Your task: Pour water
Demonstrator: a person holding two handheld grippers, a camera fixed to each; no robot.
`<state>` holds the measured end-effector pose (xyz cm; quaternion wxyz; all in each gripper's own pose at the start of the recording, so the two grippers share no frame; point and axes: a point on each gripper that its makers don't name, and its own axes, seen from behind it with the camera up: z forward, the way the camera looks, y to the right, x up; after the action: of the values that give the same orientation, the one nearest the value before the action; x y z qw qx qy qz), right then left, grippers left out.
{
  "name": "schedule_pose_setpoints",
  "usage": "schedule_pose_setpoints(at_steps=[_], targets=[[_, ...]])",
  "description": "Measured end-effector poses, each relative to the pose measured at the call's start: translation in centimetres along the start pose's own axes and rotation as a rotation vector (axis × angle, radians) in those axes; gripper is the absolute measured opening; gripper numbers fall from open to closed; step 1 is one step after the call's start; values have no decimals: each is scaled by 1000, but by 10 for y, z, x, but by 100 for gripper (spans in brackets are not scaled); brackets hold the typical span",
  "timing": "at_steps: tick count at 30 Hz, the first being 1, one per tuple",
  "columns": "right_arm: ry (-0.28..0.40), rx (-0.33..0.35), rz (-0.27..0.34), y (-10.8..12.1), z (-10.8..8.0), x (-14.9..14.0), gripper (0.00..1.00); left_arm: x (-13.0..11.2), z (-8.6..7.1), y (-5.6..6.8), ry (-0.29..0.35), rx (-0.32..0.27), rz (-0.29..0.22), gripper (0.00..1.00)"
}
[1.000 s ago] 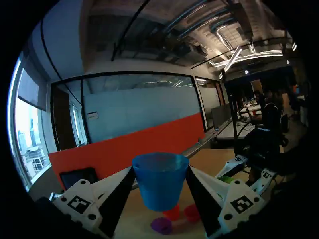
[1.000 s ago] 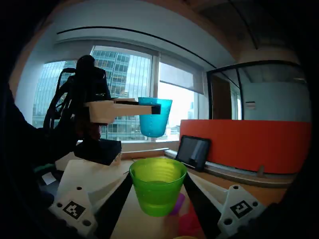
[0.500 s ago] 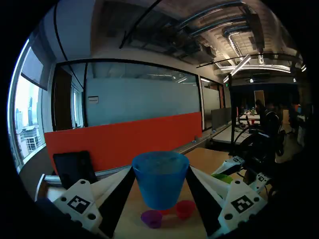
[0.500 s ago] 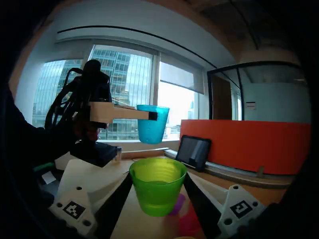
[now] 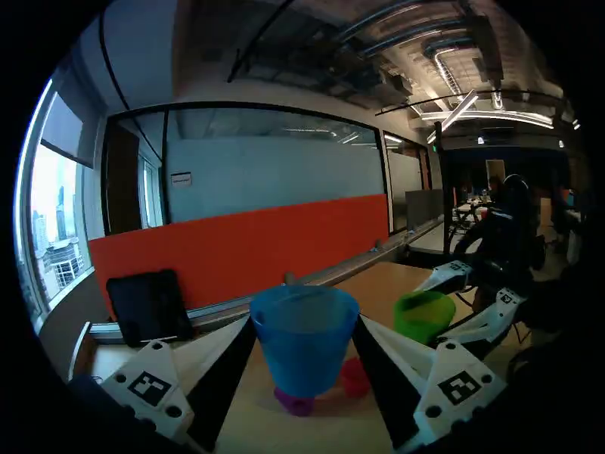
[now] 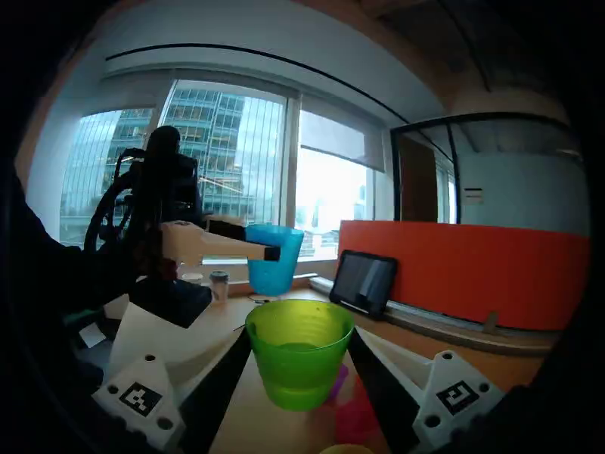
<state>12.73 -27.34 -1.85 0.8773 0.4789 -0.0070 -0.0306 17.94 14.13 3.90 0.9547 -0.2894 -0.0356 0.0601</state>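
left claw (image 5: 302,327) level, clamped on blue cup (image 5: 304,356); right claw (image 6: 300,338) level, clamped on green cup (image 6: 300,367)

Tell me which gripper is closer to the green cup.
Right. The right gripper is shut on the green cup, one finger on each side. The left gripper holds the blue cup, apart from the green one.

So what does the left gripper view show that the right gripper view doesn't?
The left gripper view takes in ceiling pipes, strip lights and an open office beyond. The right gripper view has a small clear glass near the big windows. Both show the blue cup in the left tongs, the green cup in the right tongs, the orange panel and the dark tablet.
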Motion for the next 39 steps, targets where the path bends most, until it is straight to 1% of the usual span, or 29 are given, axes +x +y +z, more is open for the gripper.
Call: schedule_pose_setpoints(at_steps=[6,17,26,32,39], targets=[[-13,-15,11,8,-6,3,90,-21,-5,0,-24,2,-4,86],[-60,-24,10,14,-12,0,90,-60,-11,3,-86,-5,-2,86],[-93,-8,4,10,-12,-3,91,-78,-11,9,-127,-24,6,87],[-117,7,-8,6,-13,-9,91,-91,-9,14,-151,-38,2,86],[-179,30,-22,2,-14,-25,91,-109,-8,20,-204,-59,20,87]])
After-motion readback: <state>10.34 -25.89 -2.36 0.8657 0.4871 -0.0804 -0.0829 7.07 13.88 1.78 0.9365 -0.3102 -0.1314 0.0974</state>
